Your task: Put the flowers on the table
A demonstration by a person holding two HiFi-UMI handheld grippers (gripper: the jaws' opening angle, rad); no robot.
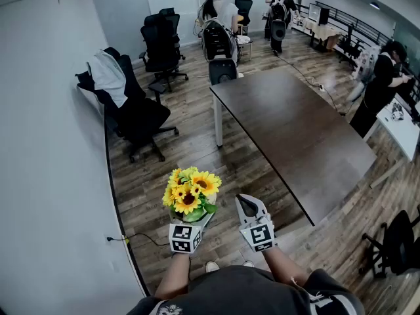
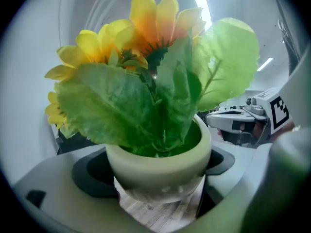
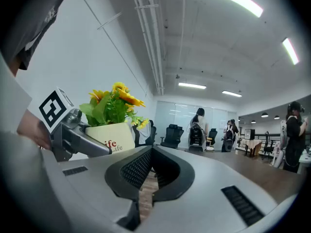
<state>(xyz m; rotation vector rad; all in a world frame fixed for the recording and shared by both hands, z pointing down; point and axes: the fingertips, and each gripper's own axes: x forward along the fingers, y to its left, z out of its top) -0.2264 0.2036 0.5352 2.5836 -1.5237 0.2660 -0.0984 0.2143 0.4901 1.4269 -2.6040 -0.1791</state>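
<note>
A bunch of yellow sunflowers (image 1: 190, 190) with green leaves stands in a small pale pot (image 2: 158, 161). My left gripper (image 1: 192, 216) is shut on the pot, one jaw on each side, with the wooden floor showing beneath. The blooms (image 2: 150, 28) fill the left gripper view. My right gripper (image 1: 248, 205) is held just to the right of the pot, shut and with nothing in it. The right gripper view shows the pot (image 3: 111, 136) off to its left. The long dark brown table (image 1: 295, 130) stands ahead and to the right.
A white wall (image 1: 46, 143) runs along the left, with a cable (image 1: 141, 239) on the floor near it. Black office chairs (image 1: 134, 110) stand ahead left and behind the table. People (image 1: 384, 84) stand at the far end and right side of the room.
</note>
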